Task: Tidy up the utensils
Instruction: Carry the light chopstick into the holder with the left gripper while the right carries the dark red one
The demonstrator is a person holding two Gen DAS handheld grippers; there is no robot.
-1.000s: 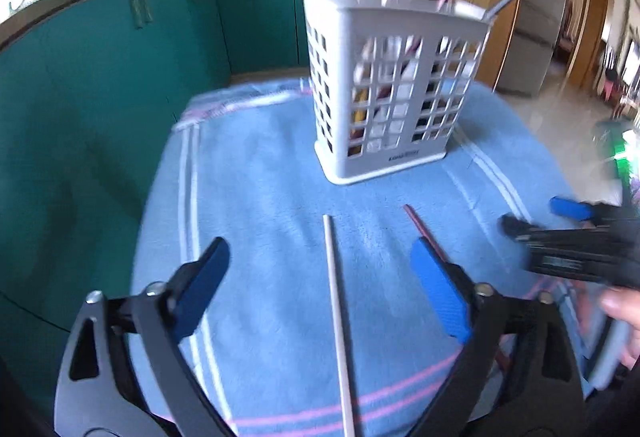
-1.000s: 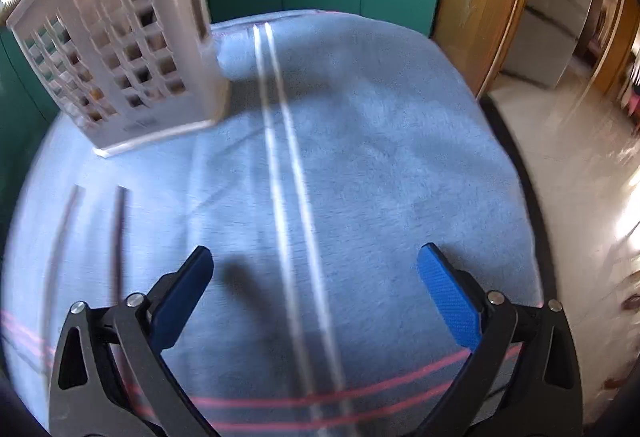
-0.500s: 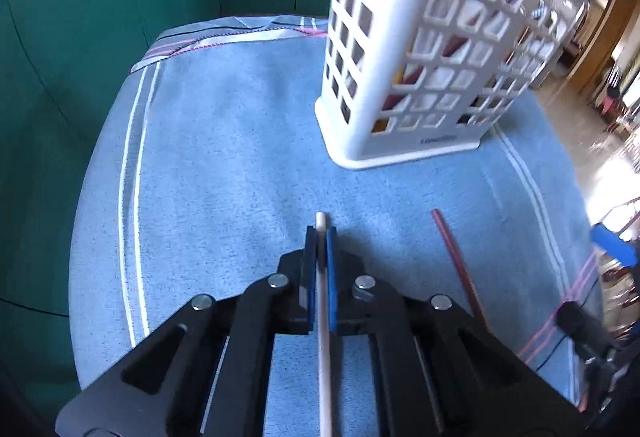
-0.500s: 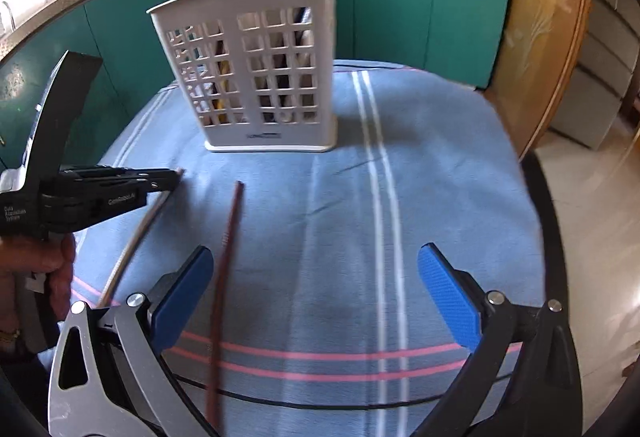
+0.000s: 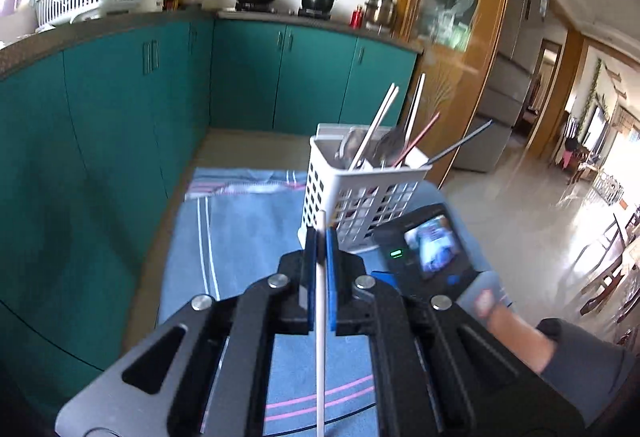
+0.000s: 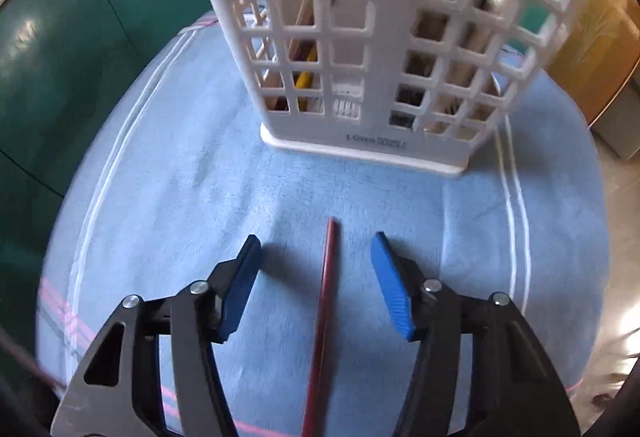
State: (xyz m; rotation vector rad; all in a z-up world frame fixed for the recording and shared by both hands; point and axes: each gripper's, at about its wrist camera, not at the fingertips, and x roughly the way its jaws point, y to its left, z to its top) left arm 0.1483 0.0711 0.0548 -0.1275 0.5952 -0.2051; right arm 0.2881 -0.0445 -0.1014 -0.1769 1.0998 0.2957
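White chopstick (image 5: 321, 301) pinched mid-shaft by left gripper (image 5: 320, 237).
Right gripper (image 6: 316, 257) closing astride slim, stiff, slippery red chopstick (image 6: 326, 285); basket (image 6: 372, 37) at twelve o'clock.

The surface (image 6: 168, 197) is covered by a blue towel (image 6: 460, 237) with white stripes and pink stripes near its edge. A dark red chopstick (image 6: 326, 297) lies flat on the towel, between the closing fingers of the right gripper (image 6: 316, 257), which do not touch it. Just beyond the chopstick's tip a white lattice utensil basket (image 6: 368, 141) stands upright on the towel.
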